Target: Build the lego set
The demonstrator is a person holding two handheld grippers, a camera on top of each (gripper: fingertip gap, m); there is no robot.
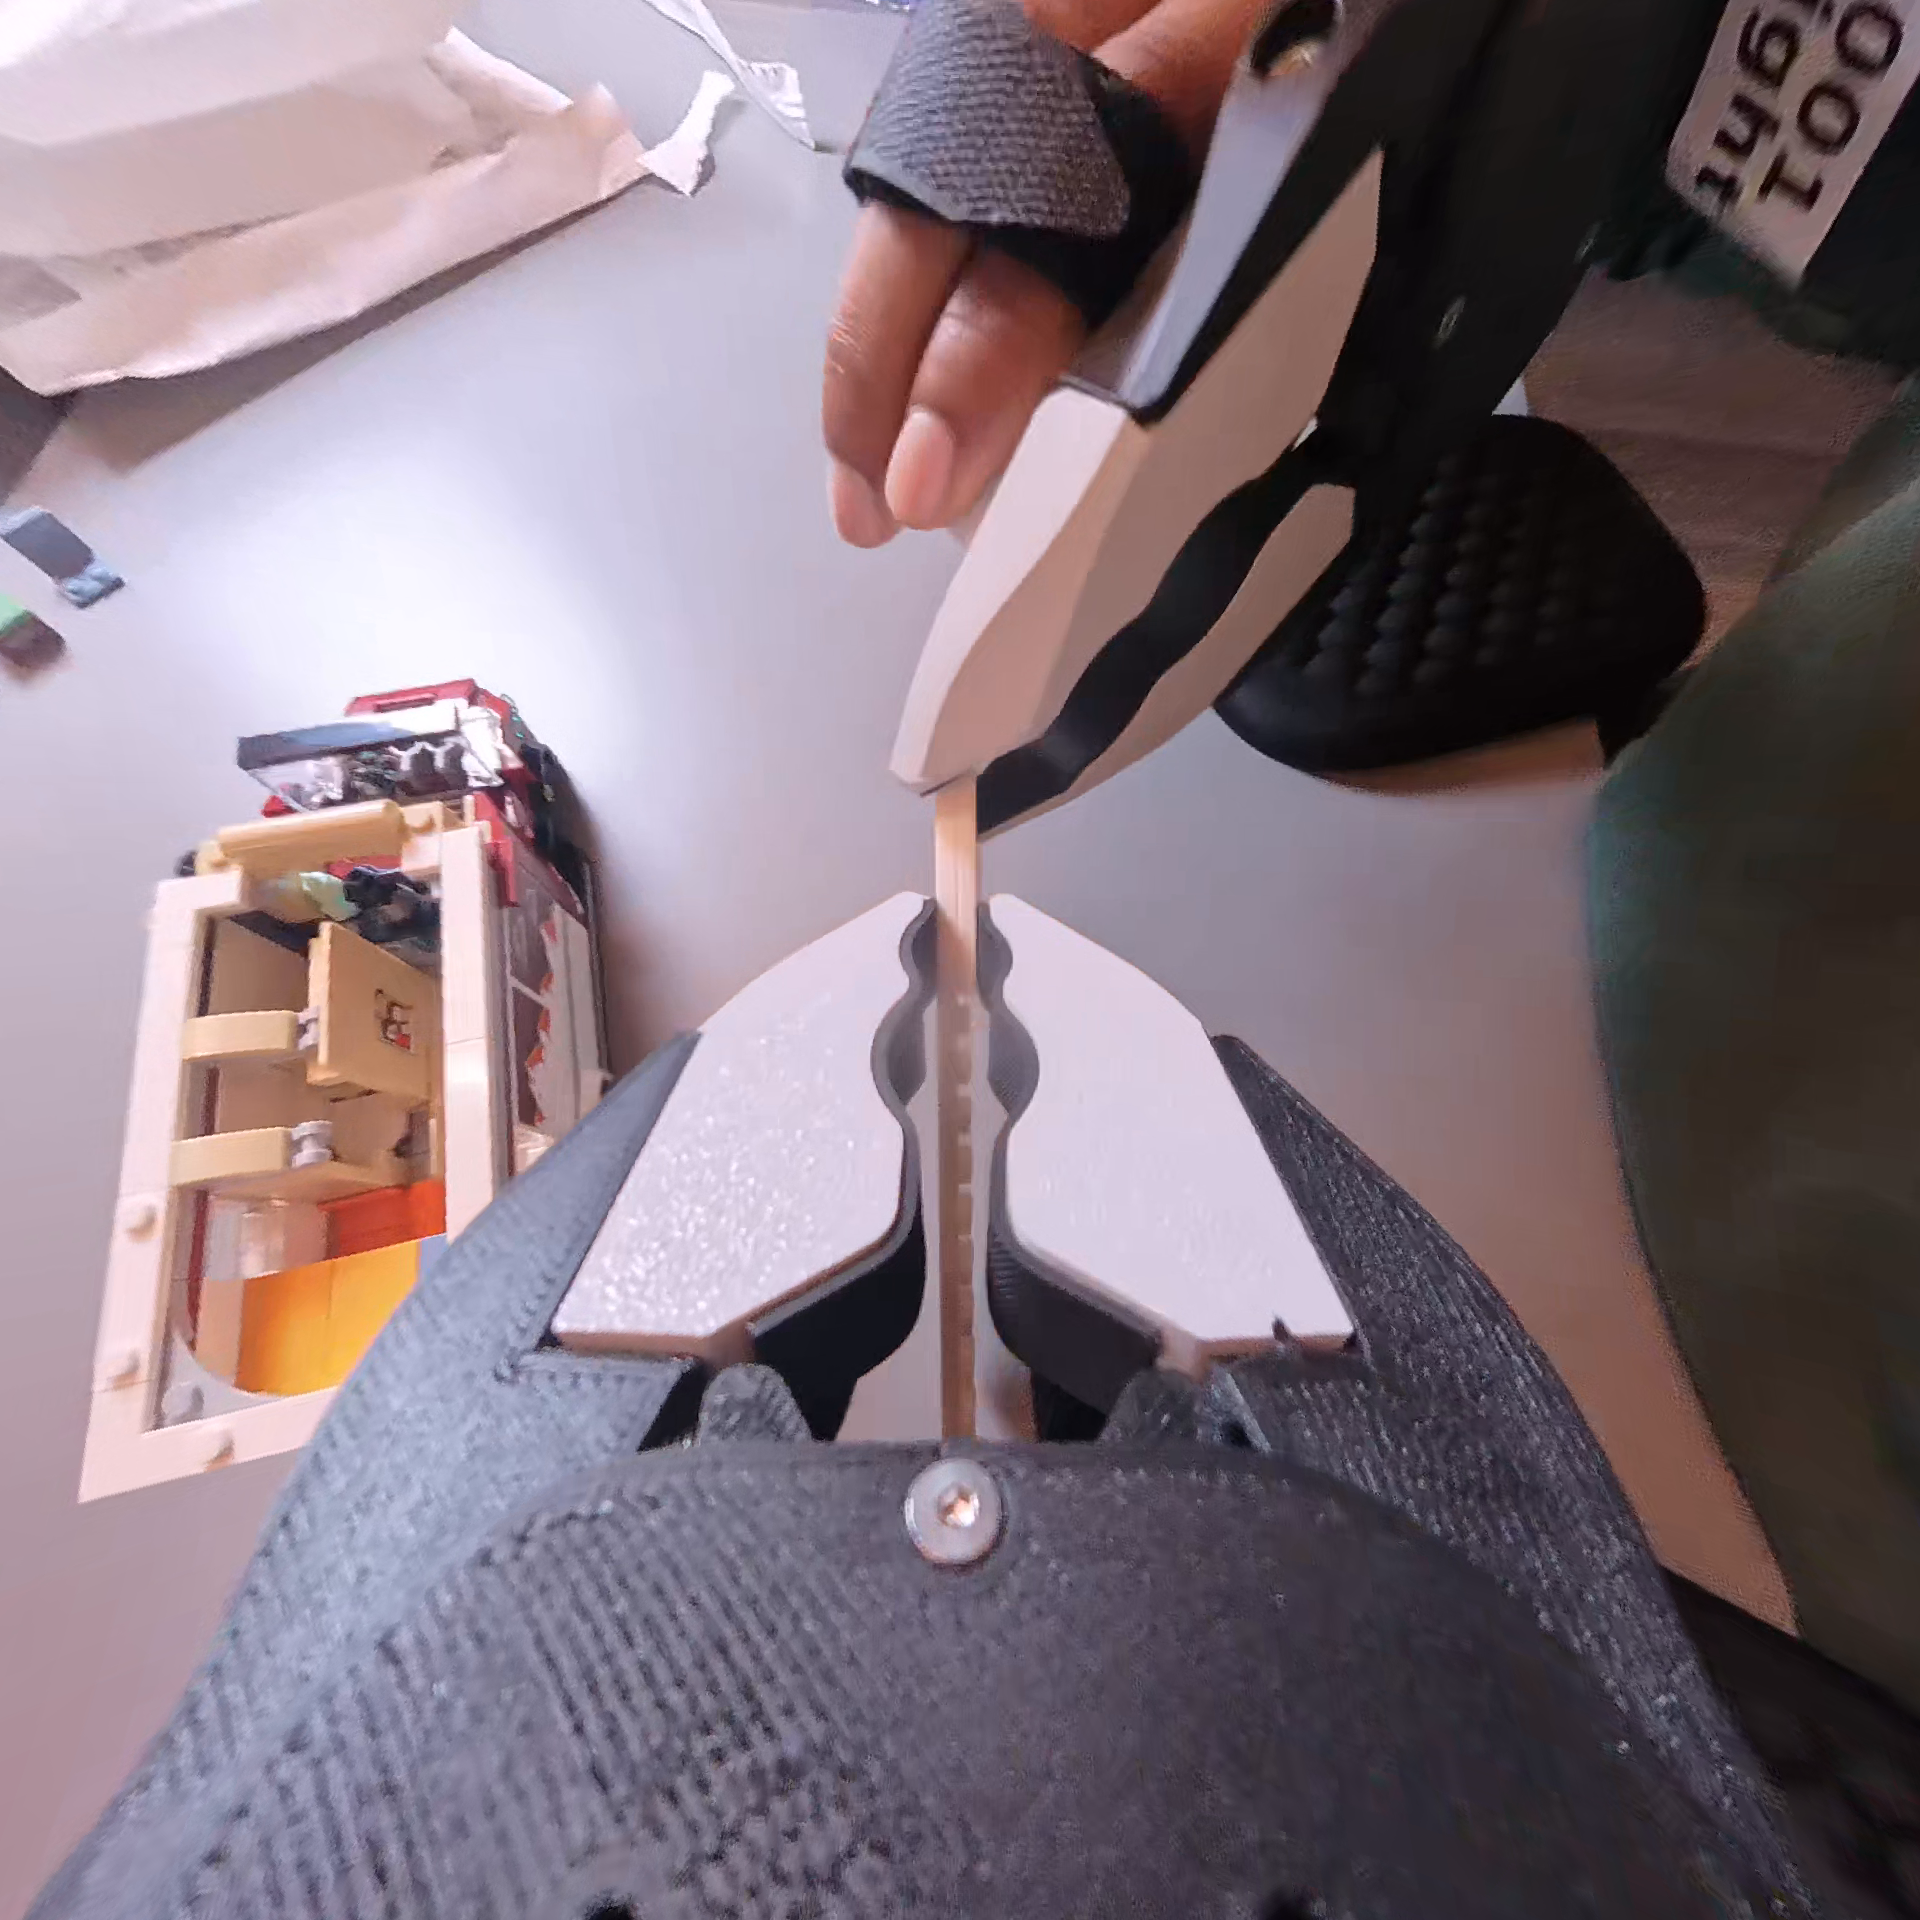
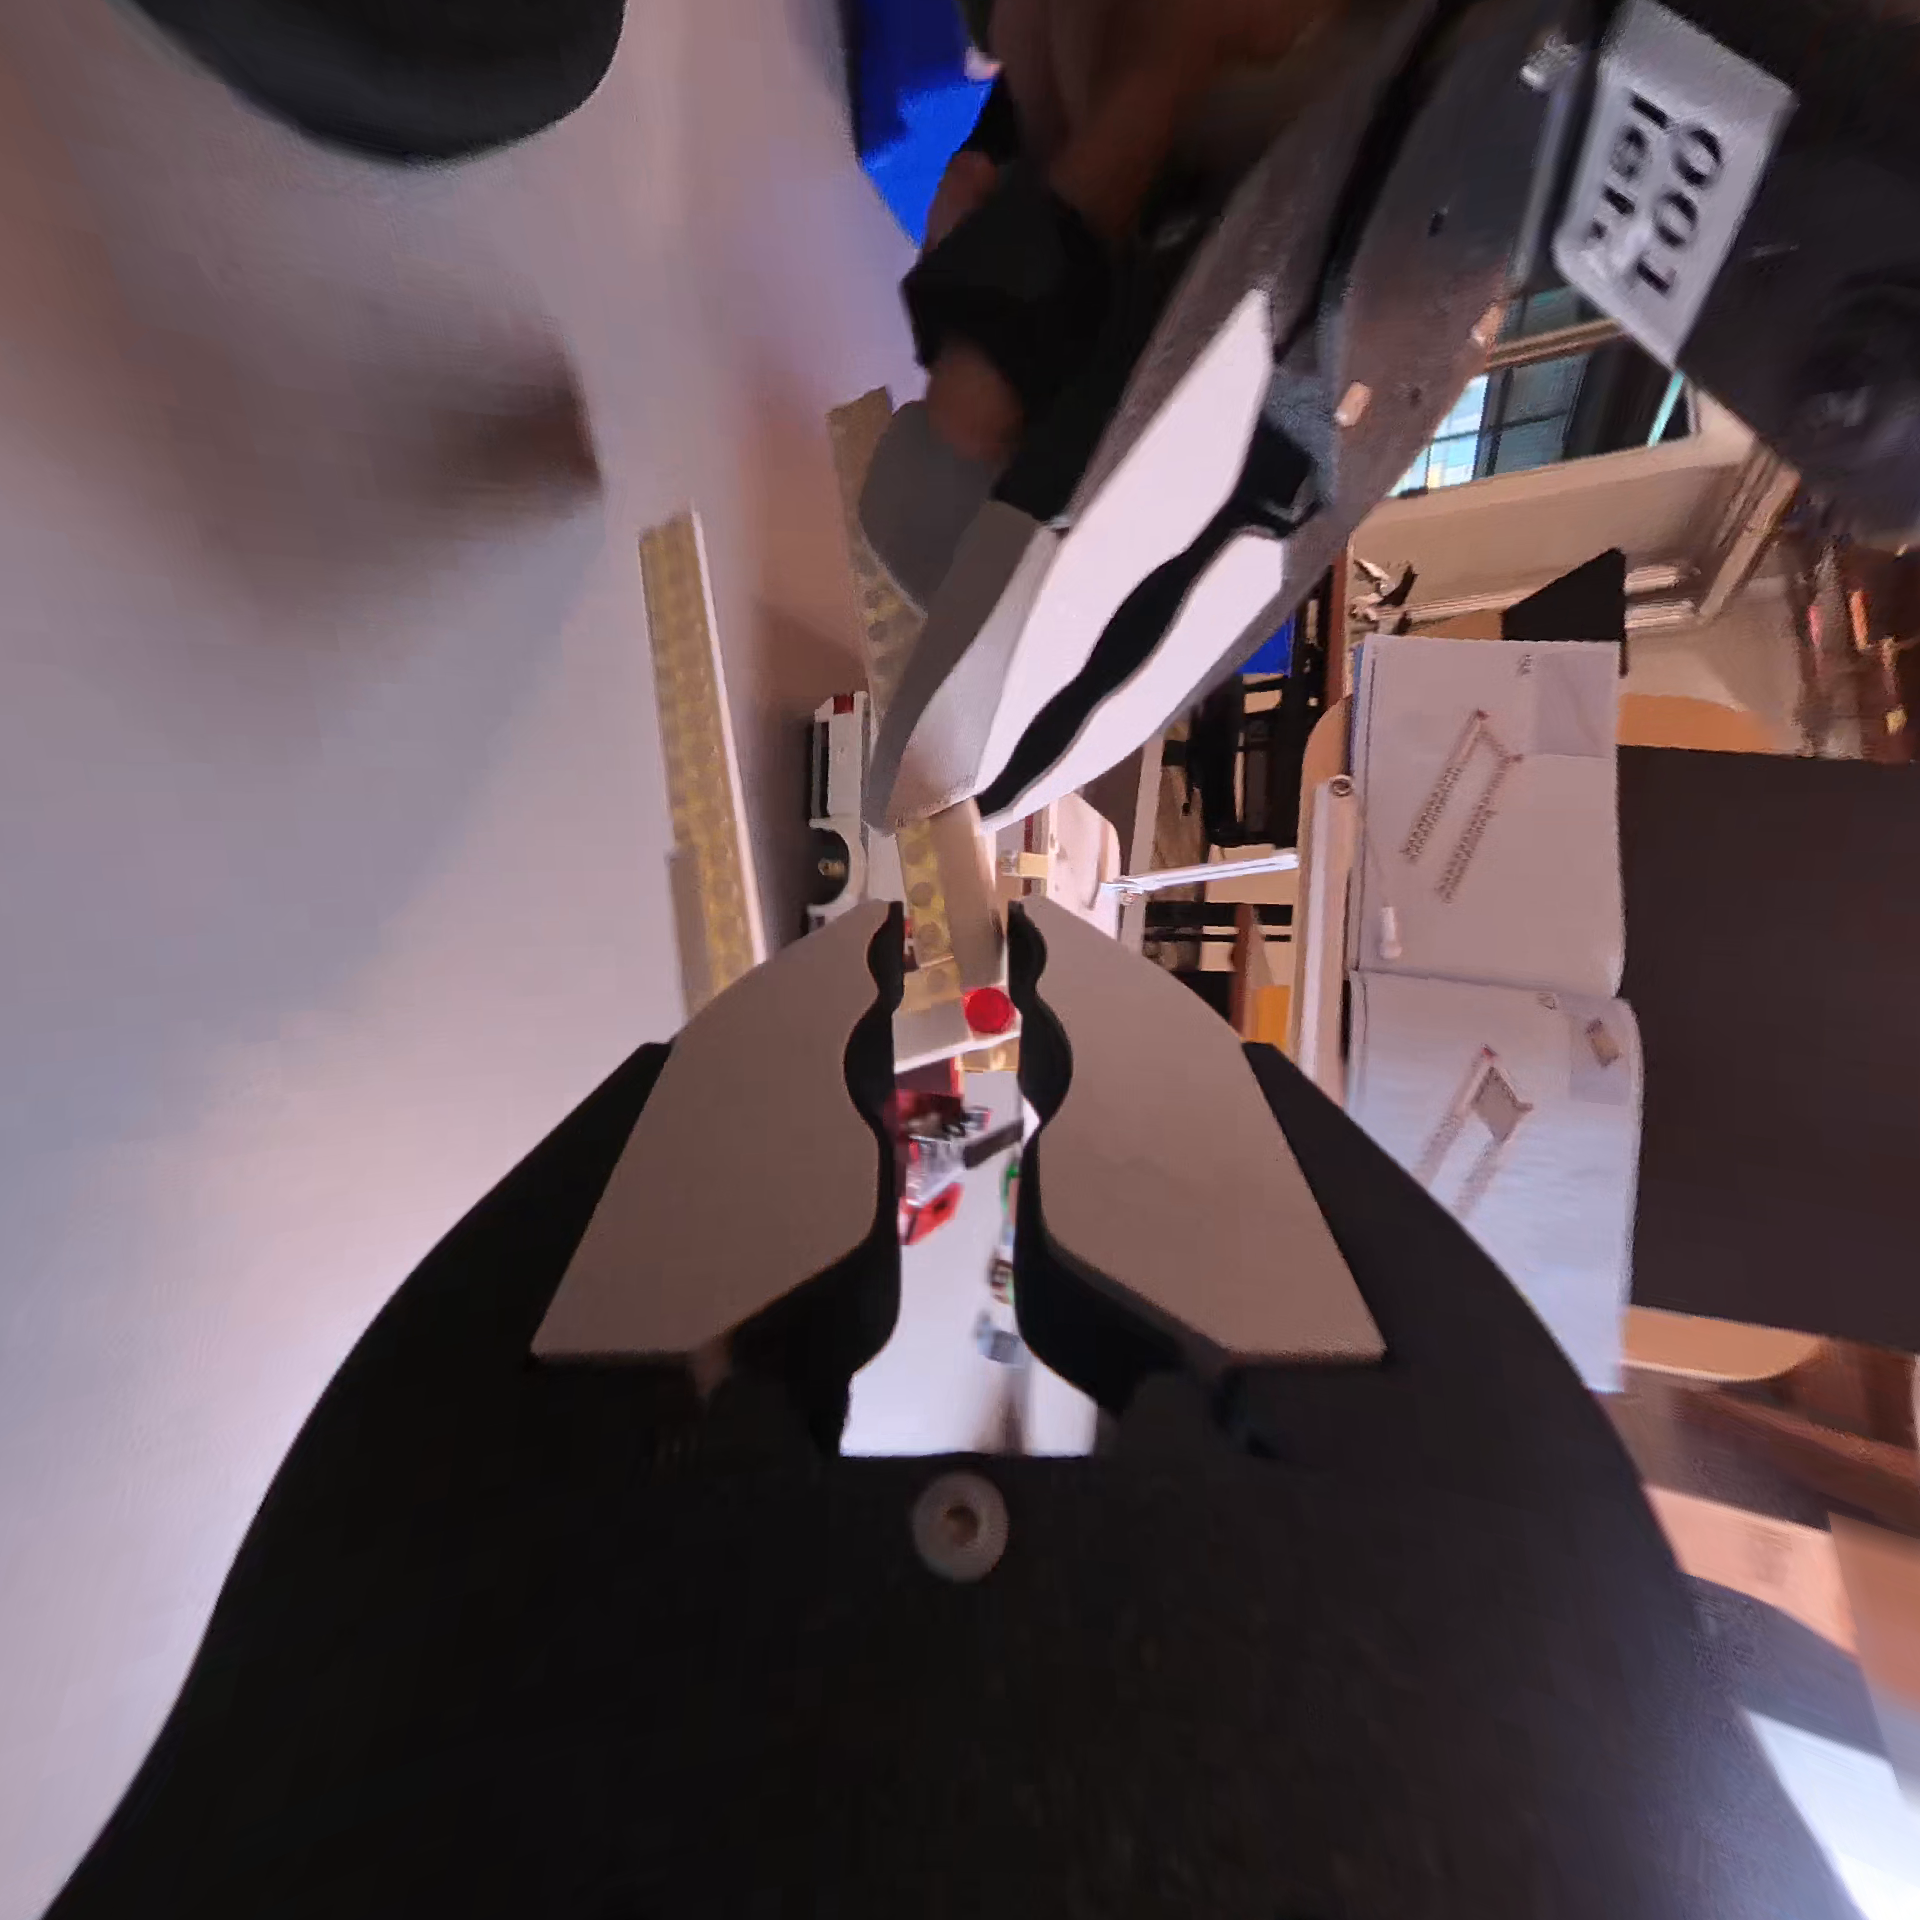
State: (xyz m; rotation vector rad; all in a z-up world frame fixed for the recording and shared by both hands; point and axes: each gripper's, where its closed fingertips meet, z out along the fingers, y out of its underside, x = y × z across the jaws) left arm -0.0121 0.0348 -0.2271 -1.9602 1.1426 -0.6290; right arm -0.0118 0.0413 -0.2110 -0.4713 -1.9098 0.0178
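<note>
My left fingers [image 1: 957, 914] are clenched on a long tan studded plate [image 1: 957, 1091], gripping it edge-on, the strip running back between both pads toward my palm. Its far end sticks out past the fingertips and goes into the tips of my right fingers [image 2: 954, 914], which are closed across that same plate [image 2: 951, 883], so I hold it in the air between both tools, above the bench [image 1: 623, 520].

I judge it a light, stiff plastic strip: thin, so it could flex or twist if the two grips pull against each other, and smooth on its flat side, so it may slip. The narrow edges, where my left pads already bear, seem the firmest hold; the studded face gives better bite than the smooth one.

The bench is a plain pale grey, smooth surface. To my left on it stands a partly built brick model [image 1: 312, 1091], cream-framed with tan, orange and red parts. More tan plates [image 2: 698, 748] lie on it, and torn paper bags [image 1: 260, 156] sit toward the far edge. An open instruction booklet [image 2: 1486, 935] stands at the side, with a cluttered room behind it.
</note>
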